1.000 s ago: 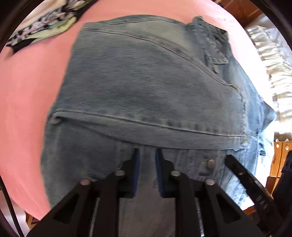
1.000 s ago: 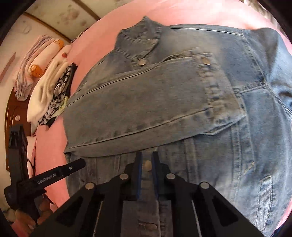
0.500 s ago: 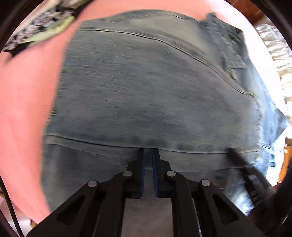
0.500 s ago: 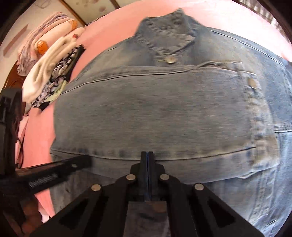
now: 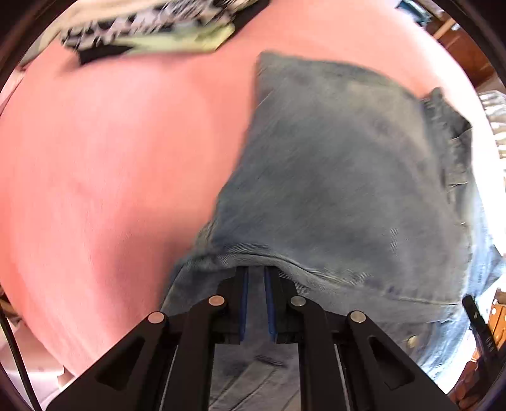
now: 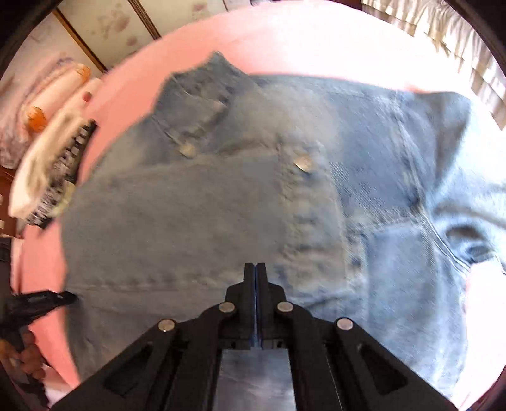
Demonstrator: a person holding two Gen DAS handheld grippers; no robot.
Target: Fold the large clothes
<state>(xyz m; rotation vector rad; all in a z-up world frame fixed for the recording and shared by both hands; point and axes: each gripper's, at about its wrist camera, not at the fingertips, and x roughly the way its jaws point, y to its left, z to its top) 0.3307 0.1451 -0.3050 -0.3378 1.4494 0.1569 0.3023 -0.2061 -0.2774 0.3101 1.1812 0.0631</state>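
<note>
1. A pink sheet (image 5: 104, 177) covers the whole working surface, smooth and bare on the left half of the left wrist view; it is likewise pink around the garment in the right wrist view (image 6: 284, 44).
2. The denim jacket (image 6: 221, 202) lies on this sheet, collar at the far end, a sleeve folded across the front with its cuff and metal snaps showing. In the left wrist view the jacket (image 5: 341, 177) fills the right half, blurred, with its hem edge bunched up at the near end.
3. The left gripper (image 5: 256, 276) has its blue pads a narrow gap apart, with a fold of denim hem caught between them and rising over the tips.
4. The right gripper (image 6: 256, 268) has its fingers pressed fully together over the jacket; whether cloth is pinched between them I cannot tell.
5. A stack of folded clothes (image 5: 151, 28), black-and-white patterned with pale green, sits at the far left of the sheet; in the right wrist view the same stack (image 6: 50, 177) lies at the left, beside white folded cloth.
6. Room: a wall with faint floral paper (image 6: 110, 28) and a dark wooden strip at far left, pale frilled curtains (image 6: 455, 41) at far right, and wooden furniture (image 5: 496, 316) at the right edge of the left wrist view.
</note>
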